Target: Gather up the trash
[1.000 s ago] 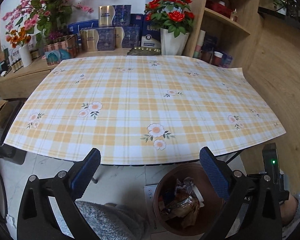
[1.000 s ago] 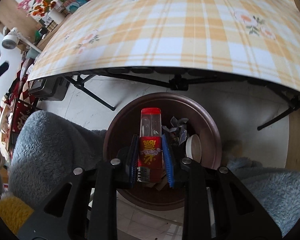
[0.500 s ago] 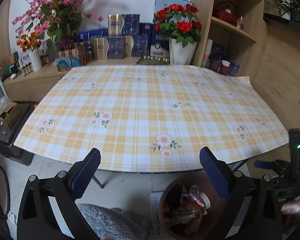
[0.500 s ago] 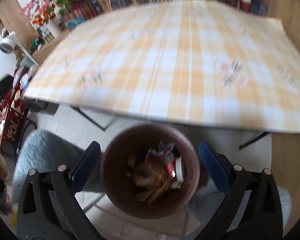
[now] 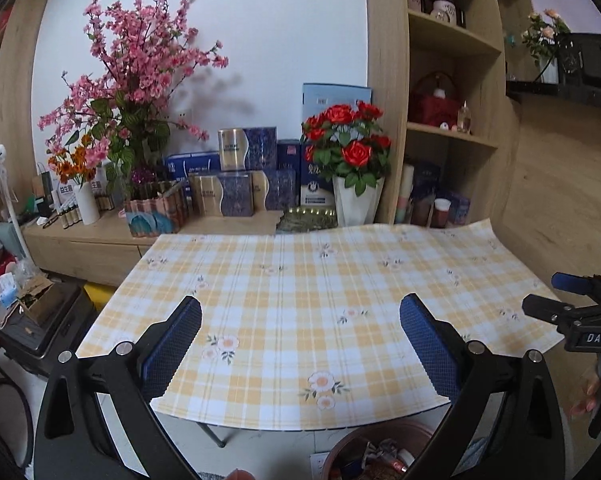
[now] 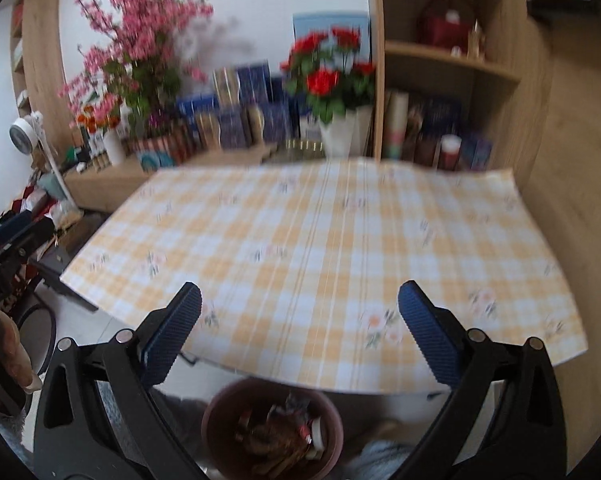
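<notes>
Trash [image 6: 278, 432] sits heaped in the brown bin [image 6: 216, 420] on the floor, just beneath the near edge of the checked tablecloth [image 6: 320, 240]. We hold our right gripper [image 6: 299, 336] and left gripper [image 5: 300, 346] above it, each with jaws spread wide and nothing between them. We see no litter on the cloth, so collecting looks finished; next we'd scan for leftovers.

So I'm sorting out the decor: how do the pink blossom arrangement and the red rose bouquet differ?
The pink blossom arrangement is tall and sprawling; the red rose bouquet is short and compact. The blossoms rise from a striped, boxy planter; the roses sit in a white vase. The blossoms stand at the left, the roses beside the shelf unit. Both stand behind the checked tablecloth.
</notes>
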The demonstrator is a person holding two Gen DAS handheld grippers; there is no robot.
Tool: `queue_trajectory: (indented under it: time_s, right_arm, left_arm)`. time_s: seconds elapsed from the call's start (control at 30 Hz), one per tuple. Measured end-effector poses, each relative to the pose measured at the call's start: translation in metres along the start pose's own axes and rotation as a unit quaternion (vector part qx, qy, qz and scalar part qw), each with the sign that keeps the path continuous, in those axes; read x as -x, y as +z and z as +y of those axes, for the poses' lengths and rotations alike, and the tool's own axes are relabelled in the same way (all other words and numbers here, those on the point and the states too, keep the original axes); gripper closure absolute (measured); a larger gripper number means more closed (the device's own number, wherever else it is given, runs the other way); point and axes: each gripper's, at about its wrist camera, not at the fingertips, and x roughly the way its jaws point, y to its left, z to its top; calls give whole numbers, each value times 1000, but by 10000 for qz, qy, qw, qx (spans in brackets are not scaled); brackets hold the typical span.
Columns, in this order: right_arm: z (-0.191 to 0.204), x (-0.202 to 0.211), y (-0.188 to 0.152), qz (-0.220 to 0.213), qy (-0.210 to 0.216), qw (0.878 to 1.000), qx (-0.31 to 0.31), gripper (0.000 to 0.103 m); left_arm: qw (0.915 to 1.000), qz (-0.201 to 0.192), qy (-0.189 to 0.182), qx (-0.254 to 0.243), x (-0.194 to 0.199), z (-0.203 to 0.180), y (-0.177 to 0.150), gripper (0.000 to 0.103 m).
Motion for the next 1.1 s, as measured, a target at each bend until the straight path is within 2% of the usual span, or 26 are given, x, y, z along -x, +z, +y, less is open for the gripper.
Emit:
queue_trajectory:
  time_s: [0.13,0.3,0.47,1.1]
  right_arm:
    - [-3,29,17,-421,-51,9991,26,6]
    - [-3,51,28,-688,-151,9975,57,6]
    - [-1,70,34,-910,-169,9957,92,6]
    - [4,81,36,-1036,-114,9945,79,6]
  left_arm:
    - [9996,-238,99,-108,14,-4,18,6]
    - [9992,-398,34,-78,27,-8,32,6]
    - [9984,-530,173,-95,39,-12,38,6]
    - [9983,-529,194,-132,48,-15,38,6]
